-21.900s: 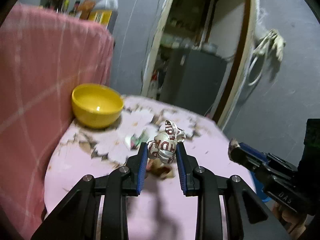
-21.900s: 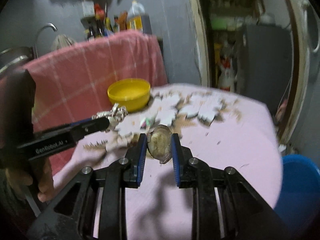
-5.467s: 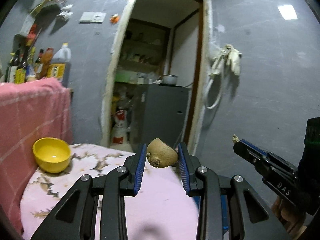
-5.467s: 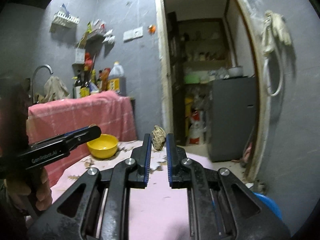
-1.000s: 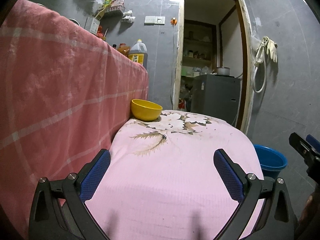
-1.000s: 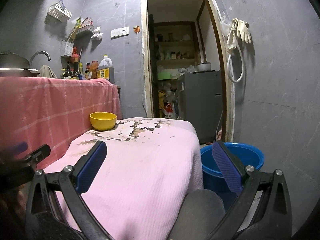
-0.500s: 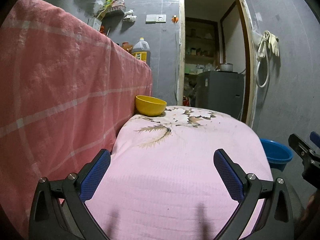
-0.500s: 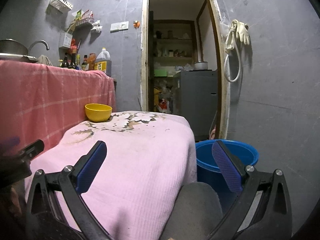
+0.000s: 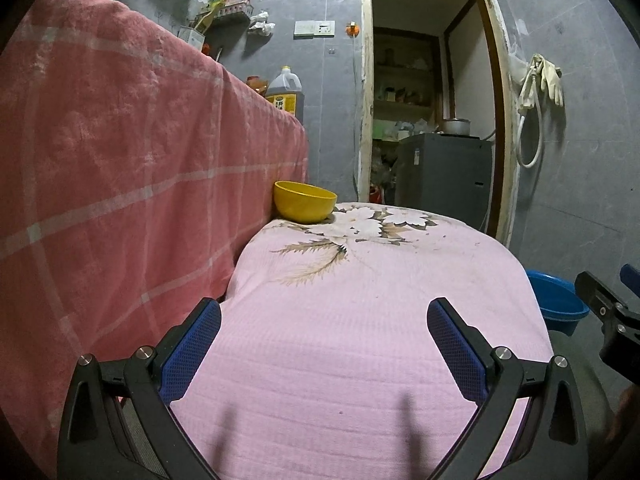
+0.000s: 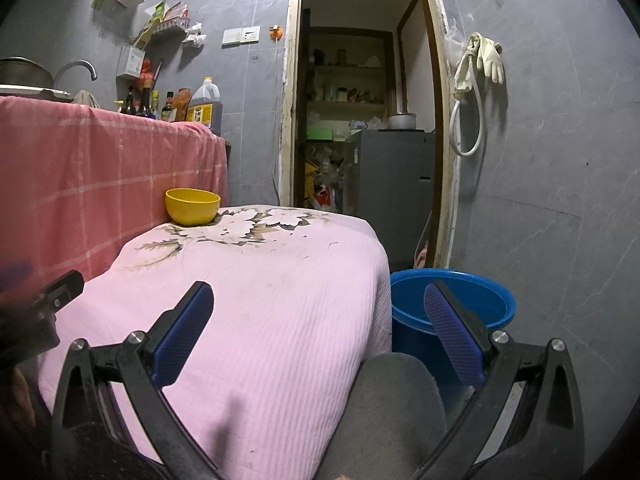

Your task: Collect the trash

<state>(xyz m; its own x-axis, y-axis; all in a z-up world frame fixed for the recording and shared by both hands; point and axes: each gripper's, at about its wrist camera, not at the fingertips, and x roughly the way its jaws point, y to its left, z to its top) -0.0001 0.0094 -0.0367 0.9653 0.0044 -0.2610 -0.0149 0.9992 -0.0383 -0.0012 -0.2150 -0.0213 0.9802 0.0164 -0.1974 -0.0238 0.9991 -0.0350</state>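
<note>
Both empty, left gripper point(image 9: 324, 344) and right gripper point(image 10: 318, 326) fingers spread wide, above pink tablecloth point(image 9: 360, 300), blue bucket point(image 10: 452, 304) beside.

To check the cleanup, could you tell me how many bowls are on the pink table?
1: a yellow bowl at the far left corner of the table, beside the red cloth. Nothing else shows there.

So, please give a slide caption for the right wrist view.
Open right gripper above pink tablecloth, blue bucket beside it.
</note>
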